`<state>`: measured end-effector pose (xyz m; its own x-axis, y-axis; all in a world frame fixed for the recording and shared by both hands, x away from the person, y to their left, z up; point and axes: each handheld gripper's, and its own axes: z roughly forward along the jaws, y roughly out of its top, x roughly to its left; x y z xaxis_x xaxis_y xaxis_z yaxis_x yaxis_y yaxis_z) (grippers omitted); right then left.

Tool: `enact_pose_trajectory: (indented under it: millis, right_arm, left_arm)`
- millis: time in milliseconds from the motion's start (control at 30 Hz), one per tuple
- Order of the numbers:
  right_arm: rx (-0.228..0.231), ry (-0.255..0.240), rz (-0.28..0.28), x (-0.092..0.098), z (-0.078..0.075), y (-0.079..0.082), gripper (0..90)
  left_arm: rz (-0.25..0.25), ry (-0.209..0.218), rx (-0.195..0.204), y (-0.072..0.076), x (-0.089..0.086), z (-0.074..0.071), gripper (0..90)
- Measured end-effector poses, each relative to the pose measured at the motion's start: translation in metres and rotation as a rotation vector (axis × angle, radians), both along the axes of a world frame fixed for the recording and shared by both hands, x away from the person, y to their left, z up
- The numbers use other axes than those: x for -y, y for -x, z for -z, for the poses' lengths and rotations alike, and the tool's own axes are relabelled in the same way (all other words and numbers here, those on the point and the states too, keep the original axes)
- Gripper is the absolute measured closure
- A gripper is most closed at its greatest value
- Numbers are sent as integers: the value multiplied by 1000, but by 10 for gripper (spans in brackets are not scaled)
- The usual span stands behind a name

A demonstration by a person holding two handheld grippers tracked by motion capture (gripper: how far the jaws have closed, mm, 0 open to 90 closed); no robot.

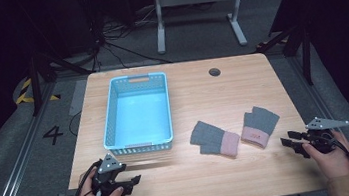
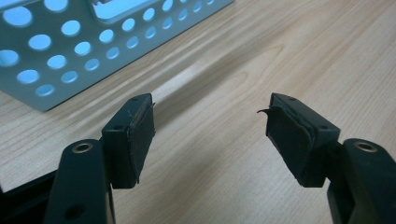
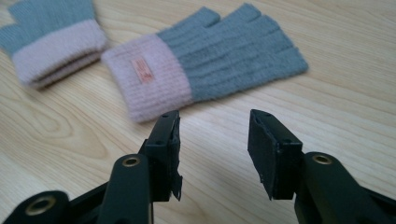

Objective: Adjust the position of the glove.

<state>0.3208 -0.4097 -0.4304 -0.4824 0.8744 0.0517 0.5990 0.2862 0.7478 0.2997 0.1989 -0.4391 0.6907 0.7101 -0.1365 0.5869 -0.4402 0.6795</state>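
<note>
Claws both gape with nothing between them, the right claw (image 1: 289, 141) beside the nearer glove (image 1: 259, 125), likely first for the blue basket (image 1: 137, 113) on the worktop (image 1: 206, 169), the left claw (image 1: 133, 179) waiting.

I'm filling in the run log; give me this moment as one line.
left gripper: open, empty, near basket | right gripper: open, empty, facing right glove | left glove: on table | basket: empty
</note>
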Motion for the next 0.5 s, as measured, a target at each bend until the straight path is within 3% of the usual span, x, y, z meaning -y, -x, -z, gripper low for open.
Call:
enact_pose_trajectory:
  millis: [100, 167, 233, 400, 500]
  right_arm:
    - [8, -14, -40, -11, -6, -1, 539]
    - [10, -45, -58, -16, -10, 0, 529]
    - [11, -78, -78, -19, -14, 1, 527]
    - [13, -48, -106, -32, -18, -2, 527]
    - [22, -80, -142, -44, -25, -1, 525]
  left_arm:
    - [22, 10, -1, 2, 2, -1, 333]
    - [42, 63, -38, 4, 3, -3, 326]
    - [57, 90, -45, 6, 4, -5, 317]
    - [65, 52, -33, 12, 9, -4, 310]
    - [48, 24, -25, 14, 12, 1, 311]
